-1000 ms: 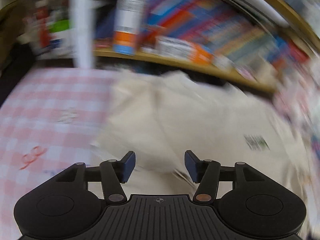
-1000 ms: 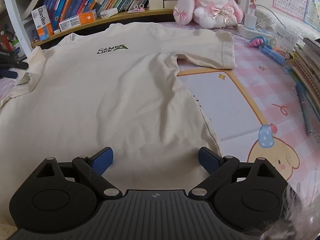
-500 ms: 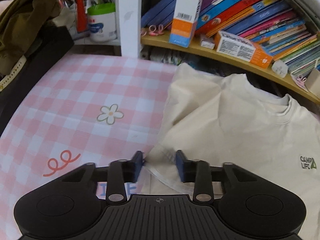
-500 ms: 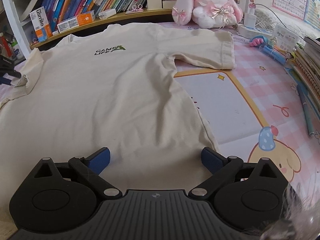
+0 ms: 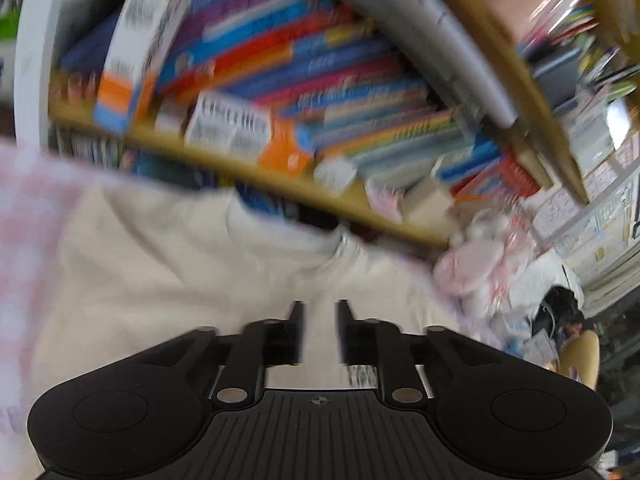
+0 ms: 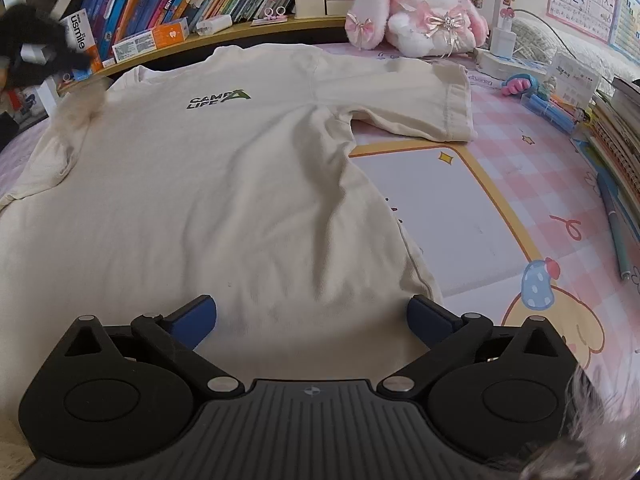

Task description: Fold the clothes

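A cream T-shirt [image 6: 224, 200] with a green chest logo lies face up on the pink checked table mat [image 6: 532, 160]. My right gripper [image 6: 312, 312] is open, its blue pads wide apart over the shirt's bottom hem. My left gripper [image 5: 319, 320] is shut on the shirt's left sleeve [image 5: 320, 344], with cream cloth between its nearly closed fingers. That view is blurred by motion. In the right wrist view the left gripper [image 6: 36, 56] appears as a dark blur at the far left, lifting the sleeve [image 6: 80, 108] off the mat.
A wooden shelf [image 6: 240, 36] of books and boxes runs along the back. A pink plush rabbit [image 6: 416, 20] sits at the back right. Pens [image 6: 616, 224], a charger and stacked notebooks [image 6: 616, 128] line the right edge.
My left gripper closed on the left sleeve, then lifted and swung it right toward the shirt's middle. The right gripper stayed open over the hem.
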Motion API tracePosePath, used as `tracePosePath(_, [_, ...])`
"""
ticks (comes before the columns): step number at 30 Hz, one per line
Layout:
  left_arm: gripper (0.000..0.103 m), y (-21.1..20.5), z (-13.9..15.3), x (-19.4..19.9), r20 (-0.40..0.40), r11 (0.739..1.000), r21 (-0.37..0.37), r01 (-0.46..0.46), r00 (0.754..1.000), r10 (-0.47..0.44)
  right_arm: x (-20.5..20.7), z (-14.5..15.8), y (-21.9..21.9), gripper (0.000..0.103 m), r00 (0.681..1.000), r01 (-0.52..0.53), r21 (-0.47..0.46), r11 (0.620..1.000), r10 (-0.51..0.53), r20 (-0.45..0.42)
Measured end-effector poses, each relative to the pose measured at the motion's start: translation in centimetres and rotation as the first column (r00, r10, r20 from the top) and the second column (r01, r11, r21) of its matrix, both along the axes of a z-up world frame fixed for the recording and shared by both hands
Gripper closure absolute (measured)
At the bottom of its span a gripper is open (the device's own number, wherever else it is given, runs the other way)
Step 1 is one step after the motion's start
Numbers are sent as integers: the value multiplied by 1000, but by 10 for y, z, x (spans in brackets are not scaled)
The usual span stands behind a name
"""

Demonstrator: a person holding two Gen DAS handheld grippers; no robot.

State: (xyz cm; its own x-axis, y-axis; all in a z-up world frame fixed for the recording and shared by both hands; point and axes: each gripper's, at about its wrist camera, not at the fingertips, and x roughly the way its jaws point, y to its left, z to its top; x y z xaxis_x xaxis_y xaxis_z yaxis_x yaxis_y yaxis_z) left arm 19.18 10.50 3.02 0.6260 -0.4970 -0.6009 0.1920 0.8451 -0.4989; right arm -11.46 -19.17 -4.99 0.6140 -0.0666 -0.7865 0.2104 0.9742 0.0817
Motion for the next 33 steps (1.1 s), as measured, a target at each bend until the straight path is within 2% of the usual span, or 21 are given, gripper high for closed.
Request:
tracePosePath(2, [59, 19, 3, 1, 60, 988, 112, -108, 993, 102, -2, 0, -1, 0, 1000, -2, -1, 1000, 2, 2])
tracePosePath(4, [60, 37, -6, 9, 65, 955, 231, -184, 983, 173, -4, 0, -1, 0, 1000, -4, -3, 1000, 4, 4])
tracePosePath(6, [64, 53, -16, 18, 67, 909, 340, -242, 970, 233, -4, -1, 1, 0, 1000, -1, -11, 1000, 1, 4])
tracePosePath(7, [64, 58, -21, 21, 67, 896, 365, -252, 967, 244, -4, -1, 2, 0, 1000, 0, -16, 1000, 0, 3])
tracePosePath(13, [63, 74, -45, 43, 49, 883, 402, -241, 969, 242, -3, -3, 7, 0, 1000, 2, -54, 999, -3, -15])
tracePosePath(16, [64, 67, -57, 56, 23, 886, 423, -191, 980, 200, -2, -3, 9, 0, 1000, 14, -56, 998, -15, -25])
tracePosePath(17, [66, 65, -60, 60, 16, 885, 434, -168, 984, 179, -1, -3, 10, 0, 999, 19, -56, 998, -21, -29])
tracePosePath(18, [99, 63, -64, 63, 10, 883, 447, -144, 988, 156, -1, -3, 11, 0, 999, 24, -56, 998, -26, -32])
tracePosePath(21, [99, 78, -63, 72, 33, 878, 449, -167, 985, 171, -2, -2, 13, 0, 998, 38, -54, 998, -40, -43])
tracePosePath(23, [99, 93, -65, 80, -2, 900, 398, -179, 981, 196, -3, -2, 15, 0, 997, 47, -51, 998, -49, -51])
tracePosePath(25, [98, 99, -70, 83, -15, 907, 377, -189, 978, 210, -4, -2, 16, 0, 997, 49, -51, 997, -52, -54])
tracePosePath(26, [91, 101, -72, 84, -18, 909, 368, -194, 976, 215, -5, -2, 17, 0, 997, 50, -52, 997, -53, -55])
tracePosePath(28, [90, 106, -77, 86, -23, 914, 352, -204, 974, 226, -7, -2, 19, 0, 997, 51, -52, 997, -54, -57])
tracePosePath(33, [86, 135, -75, 86, -62, 930, 201, -307, 944, 325, -9, -2, 19, 0, 996, 69, -53, 996, -72, -60])
